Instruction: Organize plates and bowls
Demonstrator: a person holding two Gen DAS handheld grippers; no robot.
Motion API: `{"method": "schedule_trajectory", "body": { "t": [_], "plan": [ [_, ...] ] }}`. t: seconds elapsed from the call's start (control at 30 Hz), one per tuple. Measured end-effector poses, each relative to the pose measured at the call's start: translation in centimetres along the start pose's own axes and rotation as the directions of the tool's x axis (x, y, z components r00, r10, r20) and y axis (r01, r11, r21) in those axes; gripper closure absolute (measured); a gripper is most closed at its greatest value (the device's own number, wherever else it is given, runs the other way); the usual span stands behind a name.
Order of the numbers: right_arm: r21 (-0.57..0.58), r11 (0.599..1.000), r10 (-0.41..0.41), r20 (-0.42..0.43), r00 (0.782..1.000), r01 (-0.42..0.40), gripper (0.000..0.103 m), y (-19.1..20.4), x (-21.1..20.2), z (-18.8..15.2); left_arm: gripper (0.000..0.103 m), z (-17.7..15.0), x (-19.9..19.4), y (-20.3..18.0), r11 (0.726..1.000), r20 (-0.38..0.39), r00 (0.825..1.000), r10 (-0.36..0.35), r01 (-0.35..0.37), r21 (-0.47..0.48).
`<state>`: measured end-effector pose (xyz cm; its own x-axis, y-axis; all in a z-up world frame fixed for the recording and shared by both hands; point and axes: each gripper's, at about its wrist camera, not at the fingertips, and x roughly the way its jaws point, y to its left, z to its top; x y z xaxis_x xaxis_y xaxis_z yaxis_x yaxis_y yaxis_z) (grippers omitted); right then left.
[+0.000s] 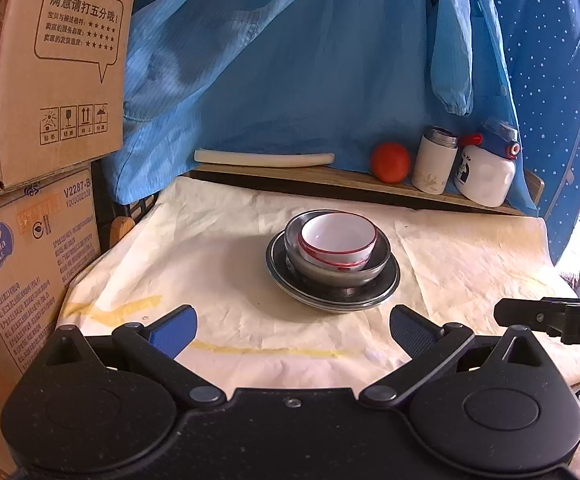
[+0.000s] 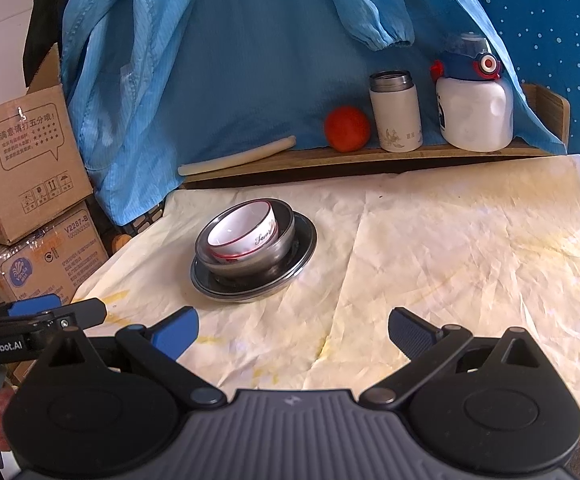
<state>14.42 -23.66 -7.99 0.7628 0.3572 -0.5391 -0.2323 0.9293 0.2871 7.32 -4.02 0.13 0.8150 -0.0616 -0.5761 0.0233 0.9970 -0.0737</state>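
Note:
A white bowl with a red rim (image 1: 336, 242) sits inside a steel bowl (image 1: 342, 270), which stands on a steel plate (image 1: 386, 284) on the cream cloth. The stack also shows in the right wrist view: white bowl (image 2: 245, 232), steel bowl (image 2: 277, 252), plate (image 2: 306, 240). My left gripper (image 1: 293, 330) is open and empty, a little in front of the stack. My right gripper (image 2: 293, 330) is open and empty, in front and to the right of the stack. The right gripper's tip (image 1: 530, 316) shows at the left view's right edge.
A wooden shelf (image 2: 370, 156) at the back holds a white roll (image 2: 237, 158), an orange ball (image 2: 346, 128), a white flask (image 2: 396, 112) and a white bottle (image 2: 474, 108). Blue cloth hangs behind. Cardboard boxes (image 1: 29, 240) are stacked at the left.

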Motion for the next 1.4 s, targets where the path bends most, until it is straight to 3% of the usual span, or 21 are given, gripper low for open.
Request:
{"method": "schedule_trajectory", "body": {
  "t": [1.4],
  "plan": [
    [0.000,1.000,0.003,-0.006,1.000,-0.003,0.000,-0.07,0.15,0.04,0.001,-0.07,-0.13,-0.33,1.000,0.004,1.000,-0.017,0.017,0.016]
  ]
}}
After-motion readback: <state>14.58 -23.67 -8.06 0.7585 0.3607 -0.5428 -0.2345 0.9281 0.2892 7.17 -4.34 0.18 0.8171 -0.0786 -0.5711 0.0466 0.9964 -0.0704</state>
